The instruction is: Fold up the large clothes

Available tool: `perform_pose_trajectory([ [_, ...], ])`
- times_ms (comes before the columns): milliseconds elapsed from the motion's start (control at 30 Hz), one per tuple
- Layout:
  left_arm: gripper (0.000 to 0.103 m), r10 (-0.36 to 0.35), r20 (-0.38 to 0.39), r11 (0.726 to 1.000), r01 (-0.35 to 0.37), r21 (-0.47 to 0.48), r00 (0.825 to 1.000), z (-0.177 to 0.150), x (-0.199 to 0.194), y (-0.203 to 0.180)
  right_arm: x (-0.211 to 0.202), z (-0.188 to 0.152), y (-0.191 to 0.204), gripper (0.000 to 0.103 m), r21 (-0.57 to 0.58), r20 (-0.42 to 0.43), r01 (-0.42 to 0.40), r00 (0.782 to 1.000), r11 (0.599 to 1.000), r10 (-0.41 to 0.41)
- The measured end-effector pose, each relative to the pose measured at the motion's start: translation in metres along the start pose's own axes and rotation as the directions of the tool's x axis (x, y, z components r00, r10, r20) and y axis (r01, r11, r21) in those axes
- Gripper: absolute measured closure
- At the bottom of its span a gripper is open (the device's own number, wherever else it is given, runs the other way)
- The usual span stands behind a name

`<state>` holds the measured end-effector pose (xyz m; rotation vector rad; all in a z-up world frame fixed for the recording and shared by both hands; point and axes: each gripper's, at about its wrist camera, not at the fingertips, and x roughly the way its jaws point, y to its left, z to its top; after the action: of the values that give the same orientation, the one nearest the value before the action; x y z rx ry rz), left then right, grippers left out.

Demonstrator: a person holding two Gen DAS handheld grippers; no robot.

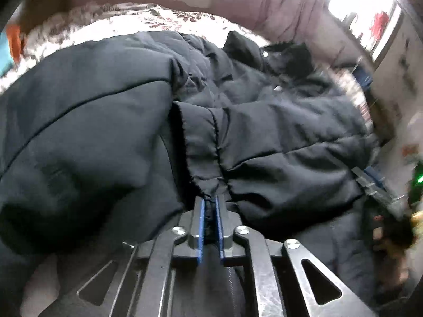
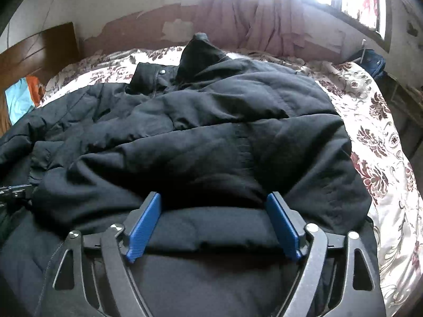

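Left wrist view first: the left gripper [image 1: 210,206] is seen with its jaws clenched on a gathered bit of the dark jacket [image 1: 277,142], right at the elasticated cuff of a sleeve [image 1: 201,153]. The blue pads [image 1: 202,222] are pressed almost together with fabric pinched between them. The jacket is spread over a bed covered by a floral bedspread [image 1: 148,21], and most of the frame is filled by it. A lot here is smeared by motion blur, mainly the right edge, where something with a green light [image 1: 419,179] and part of another metal tool [image 1: 375,185] can only be half made out. The window [image 1: 351,2] is blown out to white. No brand tags or readable writing can be found on the jacket.

Right wrist view: the right gripper [image 2: 214,219] is shown with its jaws released and spread wide, the blue pads [image 2: 144,227] sitting on either side of a padded fold of the jacket [image 2: 211,137] without squeezing it. The jacket lies heaped in the middle of the bedspread [image 2: 378,137], its hood [image 2: 198,58] poking up at the far end. A pink curtain [image 2: 253,13] hangs behind, and the near hem of the jacket is cut off by the gripper frame. A snap button [image 2: 161,71] is visible near the collar, but nothing legible is printed anywhere. A blue and orange cloth [image 2: 23,97] is cropped at the left edge.
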<state>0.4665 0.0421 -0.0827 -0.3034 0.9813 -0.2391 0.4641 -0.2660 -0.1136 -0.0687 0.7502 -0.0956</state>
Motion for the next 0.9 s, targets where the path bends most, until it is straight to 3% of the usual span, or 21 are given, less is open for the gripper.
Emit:
perform_pose_trajectory([
  [33,0.088,-0.041,0.008,0.999,0.041,-0.032,0.999,-0.004,-0.008,0.005,-0.002,-0.003,-0.001,0.017,0.006,0.012,0.006,1.000,1.000,-0.006],
  [133,0.065,-0.087,0.052,0.995,0.090,-0.045,0.995,-0.021,-0.035,0.005,-0.008,-0.007,-0.002,0.010,0.007,0.014,0.026,1.000,1.000,-0.026],
  [200,0.015,-0.120,0.121,0.992,0.125,-0.034,0.985,-0.043,-0.066,0.005,-0.010,-0.009,-0.001,0.008,0.004,0.002,0.039,0.999,0.999,-0.039],
  [267,0.004,-0.147,0.224,0.986,0.162,-0.050,0.964,-0.068,-0.097,0.011,-0.014,-0.014,0.000,0.006,0.006,-0.022,0.055,0.998,0.998,-0.055],
  [333,0.004,-0.162,0.275,0.978,0.191,-0.081,0.948,-0.089,-0.117,0.023,-0.023,-0.021,0.001,0.006,0.012,-0.047,0.061,0.997,0.998,-0.060],
  [500,0.004,-0.136,0.312,0.950,0.213,-0.228,0.940,-0.128,-0.139,0.079,-0.061,-0.047,0.003,0.006,0.005,-0.065,0.117,0.991,0.993,-0.116],
  [567,0.004,-0.105,0.308,0.917,0.212,-0.339,0.946,-0.137,-0.140,0.106,-0.072,-0.053,0.006,0.006,0.005,-0.080,0.150,0.986,0.989,-0.149],
  [633,0.004,-0.086,0.340,0.858,0.243,-0.453,0.937,-0.148,-0.139,0.130,-0.082,-0.057,0.012,0.006,0.000,-0.089,0.179,0.980,0.984,-0.178],
  [733,0.004,-0.108,0.354,0.818,0.285,-0.500,0.929,-0.151,-0.133,0.144,-0.093,-0.057,0.025,0.006,0.012,-0.104,0.198,0.975,0.980,-0.196],
  [900,0.004,-0.173,0.425,0.696,0.415,-0.586,0.889,-0.149,-0.130,0.171,-0.096,-0.043,0.058,0.006,0.033,-0.105,0.160,0.982,0.987,-0.156],
])
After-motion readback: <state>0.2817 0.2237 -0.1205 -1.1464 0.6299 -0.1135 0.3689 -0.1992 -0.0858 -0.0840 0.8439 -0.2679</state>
